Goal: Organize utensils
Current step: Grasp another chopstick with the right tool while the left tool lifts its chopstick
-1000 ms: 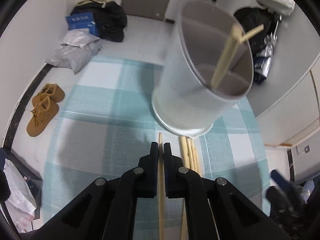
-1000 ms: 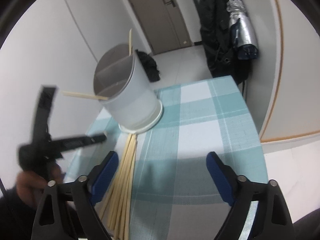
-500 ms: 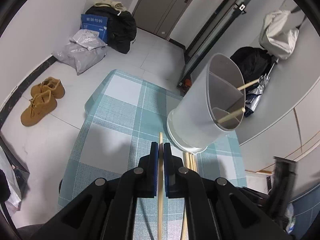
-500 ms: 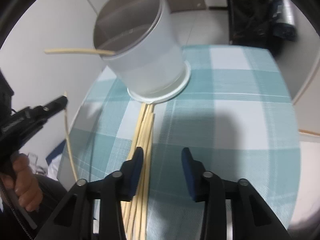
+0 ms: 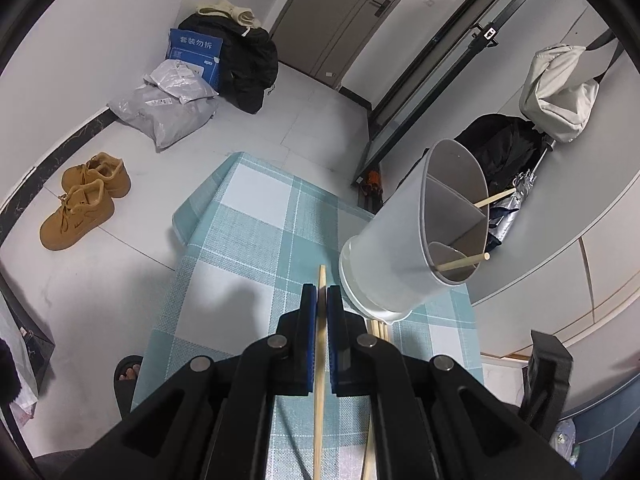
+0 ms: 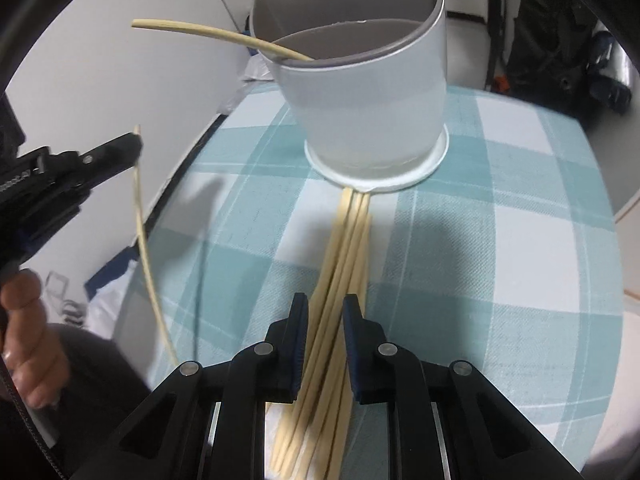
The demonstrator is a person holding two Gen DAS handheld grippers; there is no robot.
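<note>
- Chopstick [image 5: 319,364] pinched upright between the pressed-together jaws of the left gripper [image 5: 321,294], lifted clear of the tablecloth [image 5: 248,240], probably so its tip can be aimed into the holder; the right wrist view shows it hanging well left of the holder.
- Holder [image 6: 362,92], a divided white cup, stands at the far end of the cloth; one chopstick [image 6: 216,36] already leans out of a compartment, so sorting seems under way.
- Bundle of chopsticks [image 6: 344,264] lies flat, far ends touching the holder's base, within easy reach.
- Right gripper [image 6: 325,308] sits low over that bundle, jaws narrowly parted around several sticks, not visibly clamped, likely lining up one.
</note>
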